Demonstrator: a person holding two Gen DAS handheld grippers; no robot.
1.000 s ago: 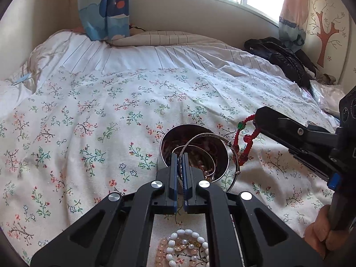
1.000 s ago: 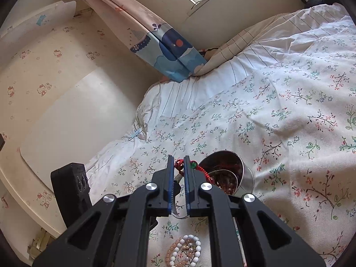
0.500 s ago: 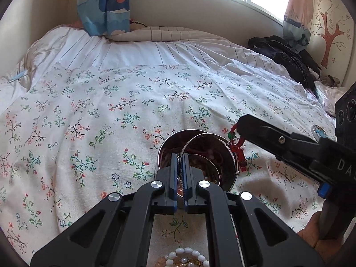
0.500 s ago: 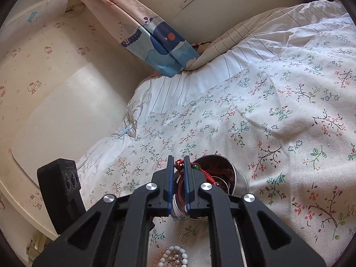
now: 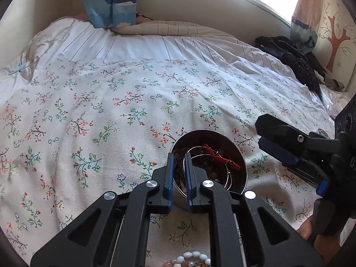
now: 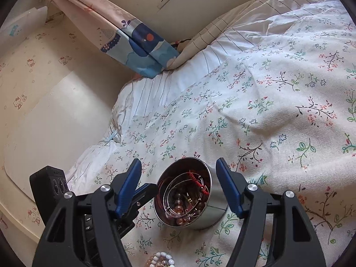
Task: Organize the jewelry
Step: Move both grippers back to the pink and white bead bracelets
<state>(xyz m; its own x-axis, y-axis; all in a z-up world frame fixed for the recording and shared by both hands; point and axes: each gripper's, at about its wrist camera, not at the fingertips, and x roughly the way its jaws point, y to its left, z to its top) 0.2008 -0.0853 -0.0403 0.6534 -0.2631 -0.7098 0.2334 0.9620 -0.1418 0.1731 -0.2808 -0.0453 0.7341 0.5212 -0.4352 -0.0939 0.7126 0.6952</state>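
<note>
Both tongs, left (image 5: 178,173) and right (image 6: 179,187), are black plastic linkages with round silver screws and blue-padded fingers (image 6: 229,189)

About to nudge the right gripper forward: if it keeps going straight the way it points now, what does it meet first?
Probably the metal tin of bracelets: it sits between the open fingers of the right gripper, just ahead. Beyond it is only the floral bedspread. Depth is hard to judge here.

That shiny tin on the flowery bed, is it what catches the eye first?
Yes: the round metal tin sits on the floral bedspread, full of bangles, beads and a red cord bracelet. The right gripper hangs open above it, jaws just opened, nothing between. A white bead bracelet lies nearer.
</note>
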